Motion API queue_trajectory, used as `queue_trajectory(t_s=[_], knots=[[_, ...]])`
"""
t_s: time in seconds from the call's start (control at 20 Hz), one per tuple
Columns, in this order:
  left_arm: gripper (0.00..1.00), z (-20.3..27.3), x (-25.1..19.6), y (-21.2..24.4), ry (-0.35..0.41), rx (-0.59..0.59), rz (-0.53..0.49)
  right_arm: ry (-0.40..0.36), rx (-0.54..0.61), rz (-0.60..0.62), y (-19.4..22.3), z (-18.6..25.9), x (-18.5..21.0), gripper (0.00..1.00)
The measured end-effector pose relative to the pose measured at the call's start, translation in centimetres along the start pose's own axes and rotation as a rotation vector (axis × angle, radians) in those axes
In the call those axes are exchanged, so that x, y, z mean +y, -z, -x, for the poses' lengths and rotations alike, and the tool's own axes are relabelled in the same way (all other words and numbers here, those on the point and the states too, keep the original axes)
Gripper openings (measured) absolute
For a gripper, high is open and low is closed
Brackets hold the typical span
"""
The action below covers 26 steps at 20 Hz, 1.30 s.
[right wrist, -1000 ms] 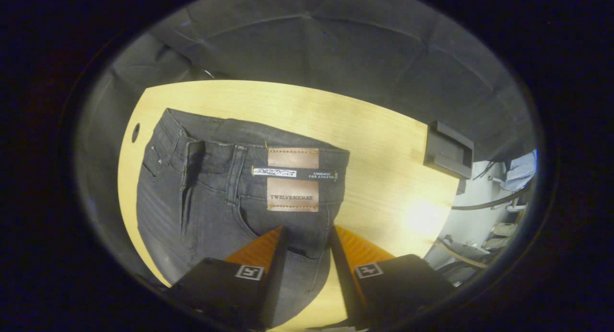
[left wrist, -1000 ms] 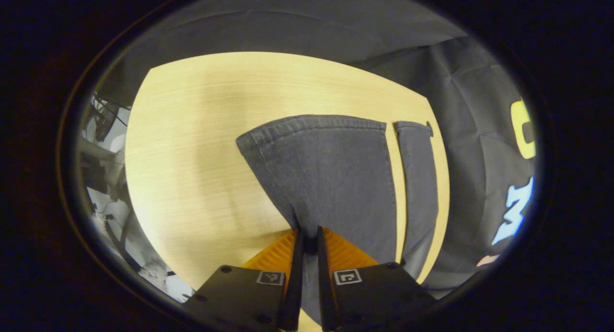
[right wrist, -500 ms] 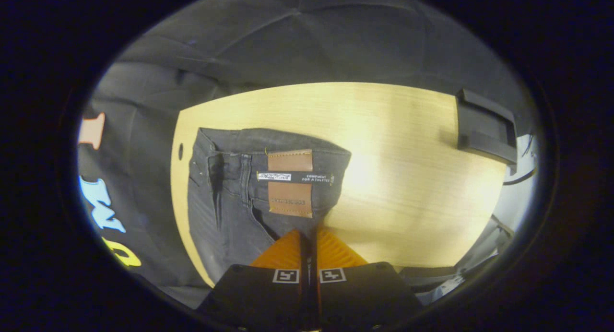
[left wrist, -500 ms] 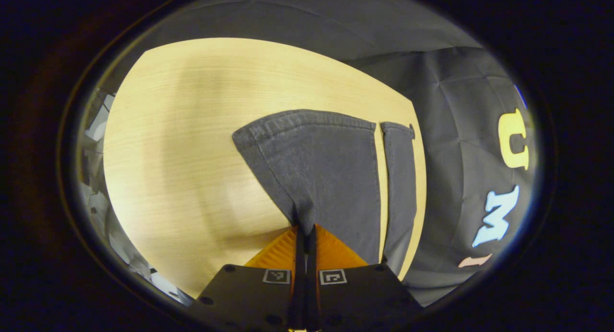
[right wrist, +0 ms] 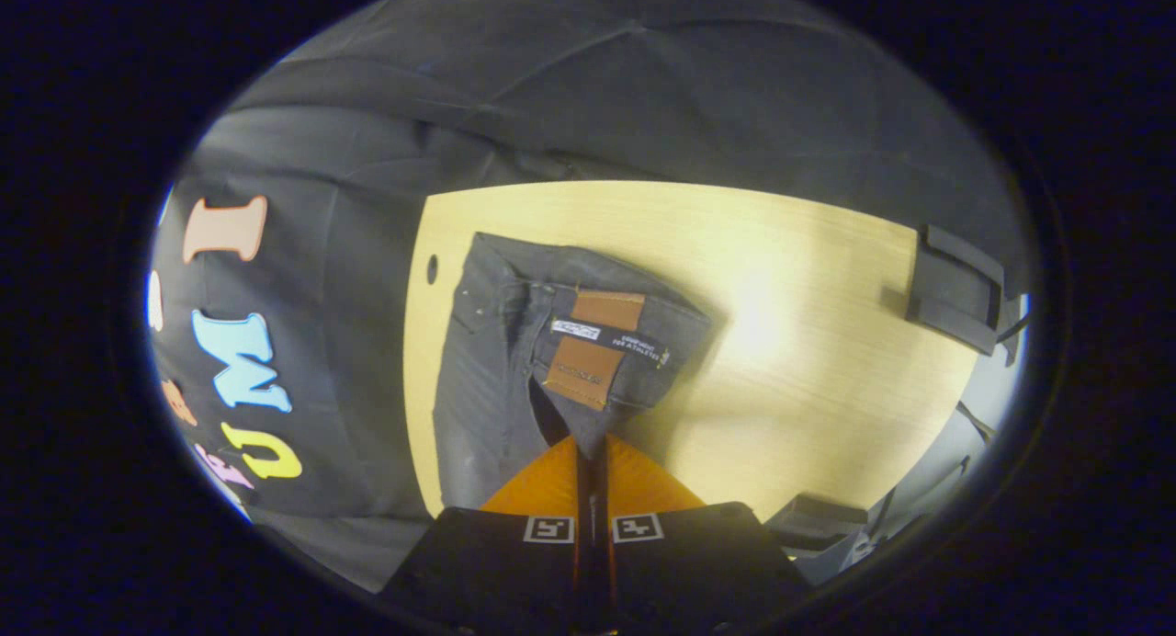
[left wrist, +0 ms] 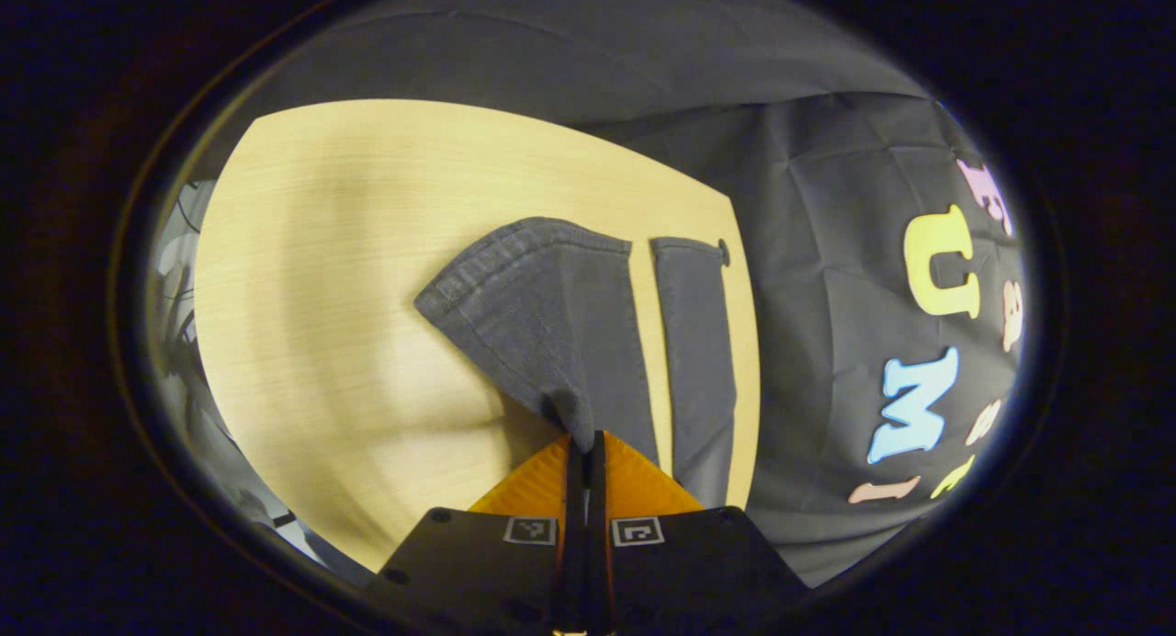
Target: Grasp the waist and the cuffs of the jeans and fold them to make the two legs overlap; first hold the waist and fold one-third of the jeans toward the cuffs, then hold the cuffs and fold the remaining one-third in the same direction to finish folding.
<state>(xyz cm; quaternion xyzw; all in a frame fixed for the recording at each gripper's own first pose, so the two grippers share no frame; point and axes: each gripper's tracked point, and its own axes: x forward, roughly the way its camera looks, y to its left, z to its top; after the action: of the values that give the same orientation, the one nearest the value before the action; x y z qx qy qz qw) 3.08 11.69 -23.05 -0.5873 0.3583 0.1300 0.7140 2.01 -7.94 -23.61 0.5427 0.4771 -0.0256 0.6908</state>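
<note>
Dark grey jeans lie on a light wooden table. In the left gripper view my left gripper (left wrist: 581,443) is shut on the edge of the near leg (left wrist: 542,323), whose cuff is lifted and curled; the far leg (left wrist: 695,333) lies flat beside it. In the right gripper view my right gripper (right wrist: 591,448) is shut on the waist side of the jeans (right wrist: 514,360), just below the brown patch (right wrist: 593,346), and this part is raised off the table and tilted toward the other half.
The table (left wrist: 367,250) has bare wood on the side away from the cloth wall. A black box (right wrist: 955,291) sits at the table's far right edge in the right gripper view. The table's edge runs close along the far leg.
Both grippers have lifted and swung toward the wall with the denim held. The near leg's cuff and the waist have risen and curled inward. One second ago the right gripper was open.
</note>
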Motion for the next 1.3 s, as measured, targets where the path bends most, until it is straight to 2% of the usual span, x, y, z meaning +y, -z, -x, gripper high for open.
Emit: queue_trajectory(t_s=[0.25,0.4,0.45,0.5,0.8,1.1,1.3], knots=[[0.08,1.7,-6.6,0.1,0.104,0.001,-0.002,-0.105,0.066,0.024,-0.9,1.3,5.4,0.0],[0.08,1.4,-9.8,0.1,0.122,0.04,-0.094,-0.133,0.049,0.046,-1.5,1.1,8.8,0.0],[0.03,1.1,-11.0,-0.3,0.122,0.055,-0.117,-0.138,0.036,0.057,-1.6,1.1,9.7,0.0],[0.08,0.6,-12.0,-0.4,0.117,0.067,-0.125,-0.132,0.028,0.052,-1.9,0.9,10.4,0.0],[0.08,-3.1,-17.2,-1.9,0.129,0.102,-0.144,-0.164,0.03,-0.023,-4.7,-0.3,15.2,0.0],[0.07,-10.0,-21.3,-2.6,0.106,0.034,-0.246,-0.166,0.049,-0.039,-9.2,-6.2,19.9,0.0],[0.08,-14.5,-24.0,-2.7,0.127,-0.032,-0.333,-0.185,0.04,-0.035,-11.3,-11.4,21.1,0.0]])
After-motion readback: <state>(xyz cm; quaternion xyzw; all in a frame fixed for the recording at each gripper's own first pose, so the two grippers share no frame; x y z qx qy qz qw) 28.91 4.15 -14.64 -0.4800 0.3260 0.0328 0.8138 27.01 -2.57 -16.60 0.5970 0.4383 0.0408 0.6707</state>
